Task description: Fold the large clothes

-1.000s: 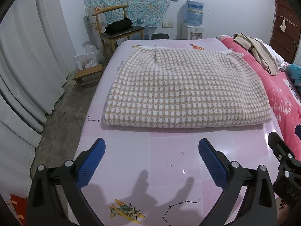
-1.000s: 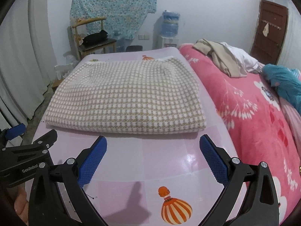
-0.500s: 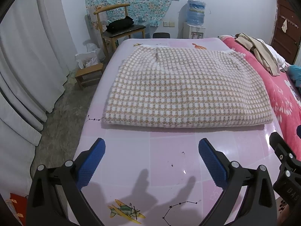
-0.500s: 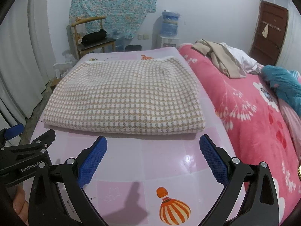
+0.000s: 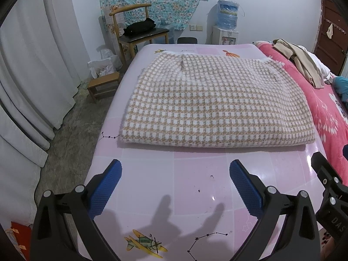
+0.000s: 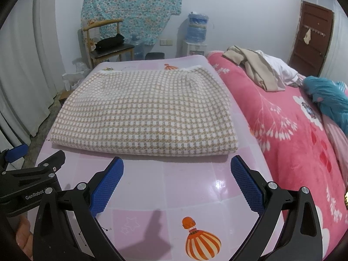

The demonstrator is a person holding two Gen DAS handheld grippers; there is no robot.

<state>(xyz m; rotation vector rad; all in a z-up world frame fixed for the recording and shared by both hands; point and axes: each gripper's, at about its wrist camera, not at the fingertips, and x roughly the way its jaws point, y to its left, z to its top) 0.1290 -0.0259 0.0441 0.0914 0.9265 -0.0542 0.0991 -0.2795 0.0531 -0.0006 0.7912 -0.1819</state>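
Note:
A tan-and-white checked garment [image 5: 215, 102] [image 6: 148, 113] lies folded into a flat rectangle on the pink patterned mat [image 5: 174, 178] [image 6: 184, 184]. My left gripper [image 5: 175, 174] hovers open over the bare mat in front of the garment's near folded edge, nothing between its blue pads. My right gripper [image 6: 177, 169] is open too, just short of that edge toward its right half, and holds nothing. Each view catches part of the other gripper at its side.
A pink floral blanket [image 6: 293, 134] covers the bed to the right, with a beige and white clothes pile [image 6: 258, 69] and a teal cloth [image 6: 328, 100] on it. Left of the mat are white curtains [image 5: 32, 76], a low wooden stool [image 5: 102, 87], a chair [image 5: 139, 34] and a water dispenser [image 5: 226, 24].
Both grippers have drifted slightly, so the garment sits a little lower and nearer in each view. The garment itself has not moved and both grippers have stayed open.

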